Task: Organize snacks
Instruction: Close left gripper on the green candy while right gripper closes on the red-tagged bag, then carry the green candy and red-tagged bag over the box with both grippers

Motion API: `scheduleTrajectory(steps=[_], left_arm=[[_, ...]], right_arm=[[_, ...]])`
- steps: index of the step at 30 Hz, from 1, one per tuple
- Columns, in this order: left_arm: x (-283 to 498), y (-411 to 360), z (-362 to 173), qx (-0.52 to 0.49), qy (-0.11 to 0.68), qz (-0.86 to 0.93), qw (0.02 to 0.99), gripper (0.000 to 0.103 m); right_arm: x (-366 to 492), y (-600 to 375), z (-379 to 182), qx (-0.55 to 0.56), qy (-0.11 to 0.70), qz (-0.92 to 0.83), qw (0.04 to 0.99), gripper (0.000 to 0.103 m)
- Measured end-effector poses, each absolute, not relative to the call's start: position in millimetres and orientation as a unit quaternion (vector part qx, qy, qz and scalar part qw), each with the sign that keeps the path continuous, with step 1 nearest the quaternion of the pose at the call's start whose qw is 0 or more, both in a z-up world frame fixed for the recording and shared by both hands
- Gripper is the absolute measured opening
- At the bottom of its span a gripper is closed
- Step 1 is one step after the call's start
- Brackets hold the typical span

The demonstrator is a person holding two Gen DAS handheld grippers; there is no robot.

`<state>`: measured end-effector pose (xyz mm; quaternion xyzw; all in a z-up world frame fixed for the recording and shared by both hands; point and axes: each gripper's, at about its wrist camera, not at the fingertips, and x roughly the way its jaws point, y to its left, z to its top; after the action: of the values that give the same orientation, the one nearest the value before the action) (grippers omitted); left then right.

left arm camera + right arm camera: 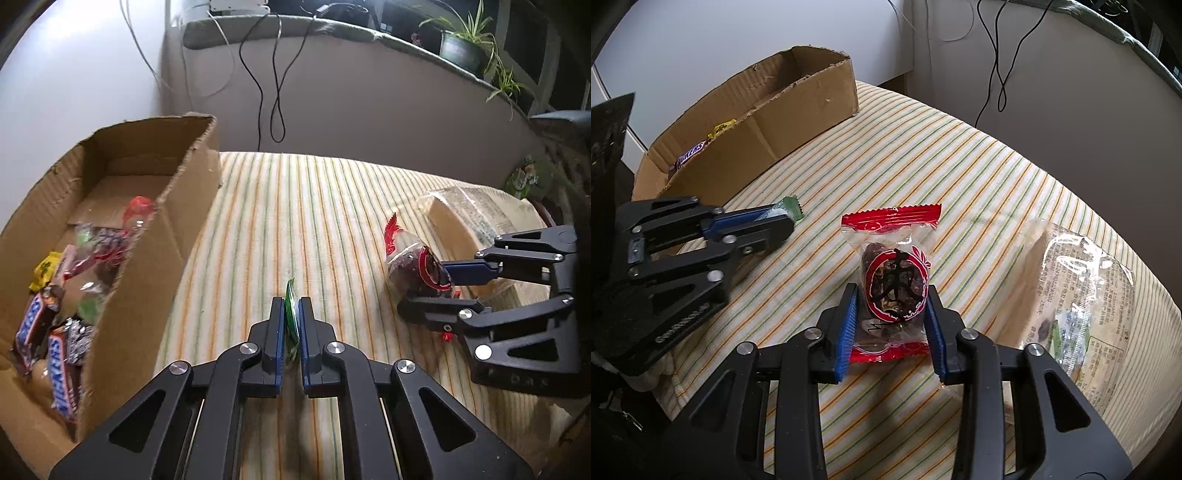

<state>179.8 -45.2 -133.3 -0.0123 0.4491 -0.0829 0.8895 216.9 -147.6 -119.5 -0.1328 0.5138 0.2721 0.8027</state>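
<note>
A striped cloth (pixel 960 177) covered the bench under a pale wall hung with black cables; at the bottom centre of the left wrist view the left gripper (pixel 291 325) was pinched tight on a thin green packet (pixel 291 314); at the lower centre of the right wrist view the right gripper (pixel 891 314) clamped a red-ended sweet packet (pixel 892 277). At the upper left the cardboard box (pixel 798 114) already held chocolate bars (pixel 44 339) and other sweets; a large clear bag (pixel 1082 288) at the right remained outside, so the sorting looked partly done.
</note>
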Motion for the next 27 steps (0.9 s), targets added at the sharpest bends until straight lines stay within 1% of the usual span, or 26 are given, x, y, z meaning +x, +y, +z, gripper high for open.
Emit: scheduleTrajectory(steps=[8, 14, 22, 27], left_arm=[[170, -45, -124, -0.017, 0.435, -0.088, 0.896, 0.005], [155, -40, -104, -0.023, 0.413, -0.097, 0.905, 0.005], [131, 3, -74, -0.043, 0.378, -0.085, 0.921, 0.005], [124, 41, -60, -0.05, 0.363, -0.06, 0.928, 0.005]], right_arm=[[215, -147, -120, -0.124, 0.51, 0.269, 0.807, 0.036], [209, -147, -103, -0.115, 0.5, 0.269, 0.815, 0.036], [202, -129, -65, -0.11, 0.473, 0.279, 0.829, 0.036], [203, -98, -43, -0.108, 0.454, 0.292, 0.835, 0.036]])
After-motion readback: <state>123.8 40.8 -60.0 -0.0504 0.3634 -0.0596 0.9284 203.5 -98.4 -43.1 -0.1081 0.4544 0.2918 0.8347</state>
